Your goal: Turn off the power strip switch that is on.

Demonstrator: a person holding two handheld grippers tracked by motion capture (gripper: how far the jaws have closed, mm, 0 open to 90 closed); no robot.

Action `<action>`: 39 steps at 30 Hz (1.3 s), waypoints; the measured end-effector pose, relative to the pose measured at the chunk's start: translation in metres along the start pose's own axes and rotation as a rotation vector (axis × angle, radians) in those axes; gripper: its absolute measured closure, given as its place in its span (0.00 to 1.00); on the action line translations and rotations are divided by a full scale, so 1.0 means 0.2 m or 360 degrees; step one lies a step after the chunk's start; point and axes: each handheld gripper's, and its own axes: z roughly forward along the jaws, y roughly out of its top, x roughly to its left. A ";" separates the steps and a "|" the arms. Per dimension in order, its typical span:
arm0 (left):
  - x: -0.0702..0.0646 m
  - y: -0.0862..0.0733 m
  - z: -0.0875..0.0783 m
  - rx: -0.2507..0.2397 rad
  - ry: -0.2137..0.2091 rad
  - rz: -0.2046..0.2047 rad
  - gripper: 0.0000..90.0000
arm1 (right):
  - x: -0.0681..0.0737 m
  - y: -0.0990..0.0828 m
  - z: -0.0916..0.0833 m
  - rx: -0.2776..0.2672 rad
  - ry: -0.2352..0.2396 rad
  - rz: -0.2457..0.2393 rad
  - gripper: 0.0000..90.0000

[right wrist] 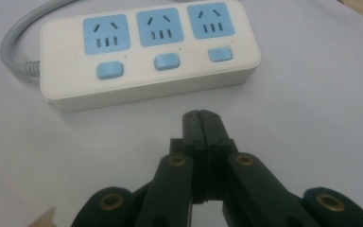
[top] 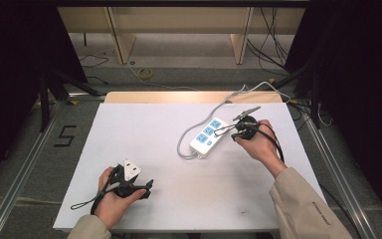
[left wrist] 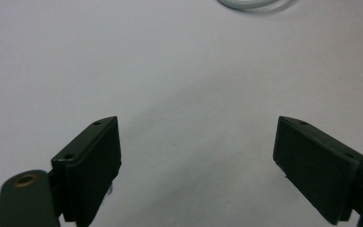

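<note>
One white table carries everything here. On it lies one white power strip, just ahead of the right gripper and well apart from the left gripper, far off to that one's front and right. The strip has one grey cord that loops out from the end away from the right gripper and runs off the far side of the table. In the right gripper view the power strip shows three blue sockets and three blue switches, one switch below each socket (a neat row of pairs), all lying just beyond the jaw tips.

There are two grippers, one in each hand. The right gripper has its jaws pressed together with nothing between them, and the tips sit near the strip's long side without touching it. The left gripper has its jaws spread wide over bare table, holding nothing.
</note>
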 end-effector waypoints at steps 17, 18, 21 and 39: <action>0.00 0.00 0.00 -0.0002 0.0005 -0.0001 0.17 | -0.04 0.03 0.04 0.0016 -0.0011 0.0034 1.00; 0.00 0.00 0.00 -0.0002 0.0005 -0.0002 0.17 | -0.04 0.04 0.04 0.0016 -0.0011 0.0034 1.00; 0.00 0.00 0.00 0.0001 0.0005 -0.0006 0.17 | -0.05 0.05 0.05 0.0021 -0.0014 0.0037 1.00; 0.01 -0.01 -0.01 0.0002 0.0009 -0.0006 0.17 | -0.08 0.08 0.09 0.0046 -0.0020 0.0073 1.00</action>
